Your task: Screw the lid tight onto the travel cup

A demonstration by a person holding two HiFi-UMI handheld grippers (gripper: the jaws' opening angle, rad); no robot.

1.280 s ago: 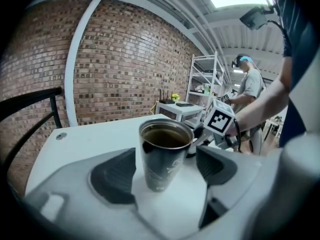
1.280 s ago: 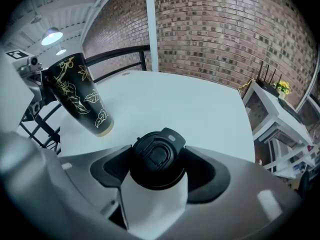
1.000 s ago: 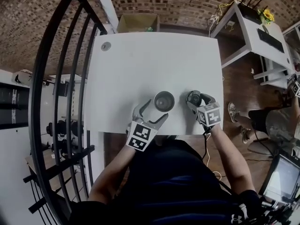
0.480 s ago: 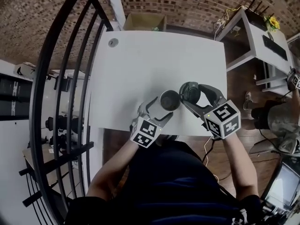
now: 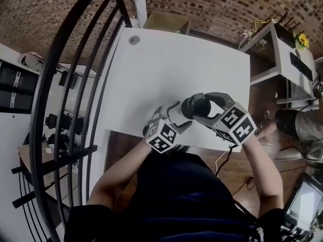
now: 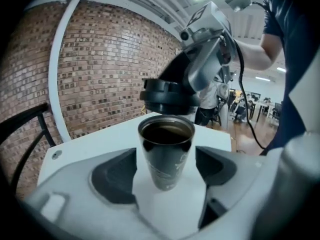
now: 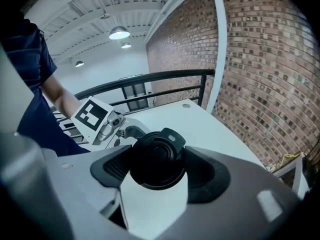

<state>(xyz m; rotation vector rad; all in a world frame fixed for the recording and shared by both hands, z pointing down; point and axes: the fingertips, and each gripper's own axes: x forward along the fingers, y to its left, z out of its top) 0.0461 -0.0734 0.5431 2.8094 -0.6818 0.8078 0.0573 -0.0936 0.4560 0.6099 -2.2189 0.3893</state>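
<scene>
The dark metal travel cup [image 6: 166,154] stands upright on the white table [image 5: 176,64], its mouth uncovered. My left gripper [image 6: 166,166] is shut on the cup, a pad against each side of its upper wall. The black lid [image 6: 167,96] hangs just above the cup's rim, apart from it. My right gripper [image 7: 159,166] is shut on the lid [image 7: 157,159], its pads on two opposite sides. In the head view the lid [image 5: 196,106] and right gripper [image 5: 203,107] cover the cup, with the left gripper [image 5: 174,114] right beside them.
Both grippers work at the table's near edge. A black metal railing [image 5: 75,84] runs along the left. A cardboard box [image 5: 164,21] sits behind the table, a white desk [image 5: 282,49] at the right, and a seated person [image 5: 300,127] at the far right.
My right gripper lifted the lid off the table at the right and carried it left and up, over the cup. The left gripper stayed at the cup.
</scene>
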